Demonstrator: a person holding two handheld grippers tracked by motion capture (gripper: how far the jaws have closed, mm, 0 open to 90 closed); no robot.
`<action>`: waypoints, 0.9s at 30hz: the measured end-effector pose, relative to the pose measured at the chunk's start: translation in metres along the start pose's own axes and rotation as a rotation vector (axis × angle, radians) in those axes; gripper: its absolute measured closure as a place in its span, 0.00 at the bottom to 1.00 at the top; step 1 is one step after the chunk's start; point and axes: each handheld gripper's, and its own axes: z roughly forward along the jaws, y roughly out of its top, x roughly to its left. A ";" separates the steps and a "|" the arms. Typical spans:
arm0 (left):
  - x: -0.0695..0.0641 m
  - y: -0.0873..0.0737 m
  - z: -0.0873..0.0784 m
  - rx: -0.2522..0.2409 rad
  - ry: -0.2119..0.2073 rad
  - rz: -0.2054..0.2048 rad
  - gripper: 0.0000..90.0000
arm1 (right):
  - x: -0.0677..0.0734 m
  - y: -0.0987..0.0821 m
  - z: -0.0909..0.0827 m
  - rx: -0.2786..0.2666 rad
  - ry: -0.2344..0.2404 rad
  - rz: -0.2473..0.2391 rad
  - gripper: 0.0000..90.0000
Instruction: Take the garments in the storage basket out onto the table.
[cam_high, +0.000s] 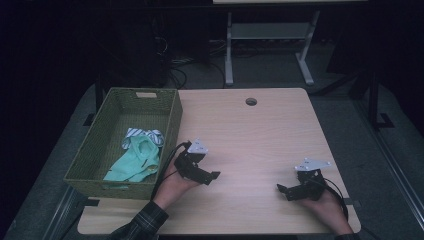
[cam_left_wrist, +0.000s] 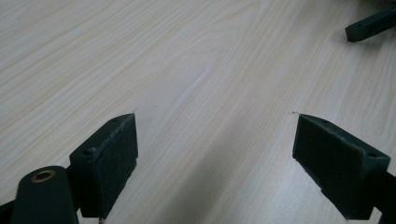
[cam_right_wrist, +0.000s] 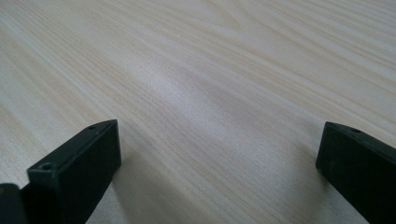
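A woven green basket (cam_high: 95, 150) sits at the table's (cam_high: 250, 135) left edge, and everything else is placed from it. Inside it, toward its near right corner, lies a mint-green garment (cam_high: 134, 162), with a striped white-and-dark cloth (cam_high: 142, 135) just beyond it against the right wall.

The left gripper (cam_high: 212, 176) rests low over the wood just right of the basket's near right corner, held by the left hand (cam_high: 172, 186) (a plaid sleeve (cam_high: 142, 222) shows behind it). Its jaws stand wide apart in the left gripper view, with bare wood grain between them and nothing gripped. The right gripper's dark tip shows at that view's upper right.

The right gripper (cam_high: 281, 189) lies well to the right of the basket, near the table's front right part, in the right hand (cam_high: 325, 202). Its jaws also stand wide, holding nothing, over bare tabletop.

The two grippers point toward each other, well apart.
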 end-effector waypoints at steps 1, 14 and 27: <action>0.000 0.000 0.000 0.001 -0.001 0.002 0.15 | 0.000 0.000 0.000 0.000 0.000 0.000 0.00; 0.001 0.007 -0.007 -0.008 -0.009 0.008 0.15 | 0.000 0.000 0.000 0.001 -0.003 0.002 0.00; 0.002 0.015 -0.014 -0.024 -0.020 0.013 0.15 | 0.000 0.000 0.000 0.000 -0.003 0.002 0.00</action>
